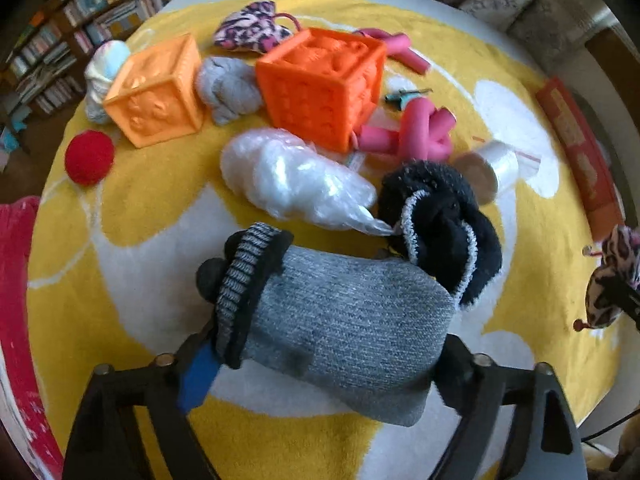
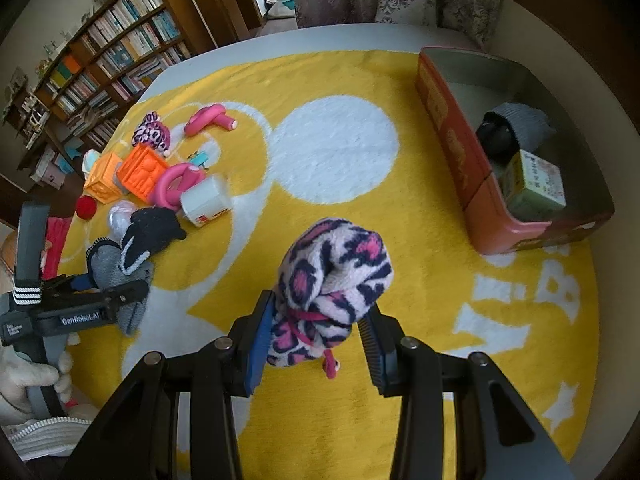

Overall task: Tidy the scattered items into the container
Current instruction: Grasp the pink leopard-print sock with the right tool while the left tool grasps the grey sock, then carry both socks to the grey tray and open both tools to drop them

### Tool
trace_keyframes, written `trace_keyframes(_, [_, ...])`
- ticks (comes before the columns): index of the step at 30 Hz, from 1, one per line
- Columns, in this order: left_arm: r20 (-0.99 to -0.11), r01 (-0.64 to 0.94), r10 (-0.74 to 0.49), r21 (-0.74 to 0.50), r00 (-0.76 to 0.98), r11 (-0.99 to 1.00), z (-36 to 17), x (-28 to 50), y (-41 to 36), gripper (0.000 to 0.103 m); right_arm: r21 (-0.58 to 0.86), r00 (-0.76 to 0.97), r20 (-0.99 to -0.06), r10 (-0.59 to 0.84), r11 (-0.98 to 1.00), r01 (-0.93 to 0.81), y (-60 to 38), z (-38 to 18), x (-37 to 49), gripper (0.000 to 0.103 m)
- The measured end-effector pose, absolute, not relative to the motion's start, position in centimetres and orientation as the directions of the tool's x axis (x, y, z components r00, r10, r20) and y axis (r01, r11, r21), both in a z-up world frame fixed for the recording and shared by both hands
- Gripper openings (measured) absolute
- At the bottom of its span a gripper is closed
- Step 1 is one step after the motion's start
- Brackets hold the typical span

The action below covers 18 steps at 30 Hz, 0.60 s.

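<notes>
1. Left gripper [image 1: 332, 344] is clenched on a grey sock [image 1: 344, 320] w/ a striped cuff, sock bulging between the two fingers, just above the yellow-and-white towel [image 1: 132, 184] that covers the surface.
2. Right gripper [image 2: 316, 336] is grasping a pink leopard-print sock bundle [image 2: 332, 276], held upright over the towel, a pink cord hanging below it.
3. Just past the grey sock: a black sock [image 1: 440, 232] w/ pale trim, touching a crinkled clear plastic bag [image 1: 296, 176].
4. Next to that, a roll of clear tape [image 1: 492, 168] on its side, and twisted pink foam rollers [image 1: 416, 136].
5. Further back: bright orange cube [image 1: 320, 84], paler orange cube [image 1: 156, 88], grey sock ball [image 1: 228, 88] between them, red ball [image 1: 90, 156] at the left.
6. Farthest in the pile: 2nd leopard-print bundle [image 1: 252, 28].
7. Red box [image 2: 452, 144], well apart at the right, holds a grey sock and a small carton [image 2: 536, 184].
</notes>
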State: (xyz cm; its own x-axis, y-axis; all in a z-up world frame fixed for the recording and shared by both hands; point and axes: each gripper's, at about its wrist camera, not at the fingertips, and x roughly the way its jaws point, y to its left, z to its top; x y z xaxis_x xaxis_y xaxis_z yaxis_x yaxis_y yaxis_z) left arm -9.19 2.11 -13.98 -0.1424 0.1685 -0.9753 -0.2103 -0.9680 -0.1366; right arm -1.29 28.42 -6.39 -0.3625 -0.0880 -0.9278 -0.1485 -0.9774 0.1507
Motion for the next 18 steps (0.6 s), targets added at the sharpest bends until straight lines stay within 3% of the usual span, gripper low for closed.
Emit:
trace_keyframes(6, [-0.972, -0.178, 0.159, -0.127, -0.176, -0.976, -12.5, -8.3, 1.9, 0.065, 0.190, -0.383, -0.915, -0.123, -0.972, -0.142, 30.0, -6.0, -1.5, 0.045])
trace_keyframes(18, [-0.927, -0.237, 0.213, -0.142, -0.309, -0.961, -4.4, -7.9, 7.5, 0.064, 0.273, -0.496, -0.855, -0.153, -0.945, -0.181, 35.5, -3.1, -0.8, 0.045])
